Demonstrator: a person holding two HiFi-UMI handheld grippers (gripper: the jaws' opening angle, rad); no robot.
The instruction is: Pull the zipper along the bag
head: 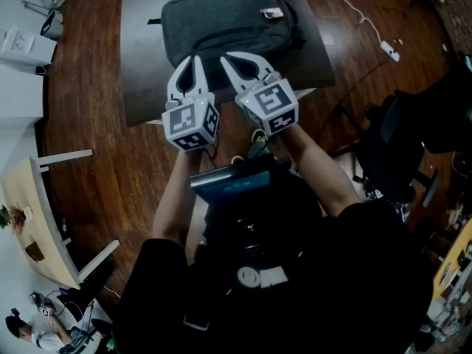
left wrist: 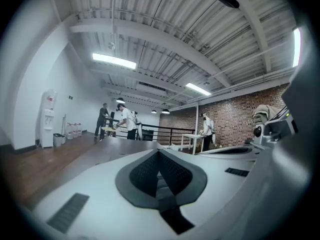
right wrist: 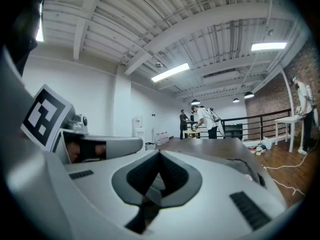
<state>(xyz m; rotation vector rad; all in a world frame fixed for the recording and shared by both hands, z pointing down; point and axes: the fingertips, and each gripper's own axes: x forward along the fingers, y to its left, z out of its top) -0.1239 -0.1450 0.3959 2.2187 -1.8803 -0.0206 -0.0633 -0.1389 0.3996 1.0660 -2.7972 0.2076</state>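
- Head view: a dark grey backpack point(head: 228, 22) is seen lying flat on a dark tabletop point(head: 144, 68), with a small label point(head: 271, 12) at its far right corner.
- Zipper pull on the backpack: too small to be made out in any view.
- Left gripper point(head: 193, 59) is held at the backpack's near edge, towards its left half. Contact with the fabric cannot be judged.
- Right gripper point(head: 228, 56) is held just beside the left one, at the same near edge, towards the middle of the backpack. Contact cannot be judged either.
- Left gripper view: the jaws point(left wrist: 159, 152) are seen pressed together at the tips, with nothing caught between the pads.
- Right gripper view: the jaws point(right wrist: 159, 153) are likewise closed tip to tip, and nothing is held.
- A white cable point(head: 361, 19) is noted on the wooden floor point(head: 88, 87), to the right of the backpack.
- A dark office chair point(head: 398, 146) stands well to the right of the backpack, nearer the person.
- People point(left wrist: 122, 120) at a table are seen well beyond the backpack, with a brick wall point(left wrist: 235, 114) to the right of them.
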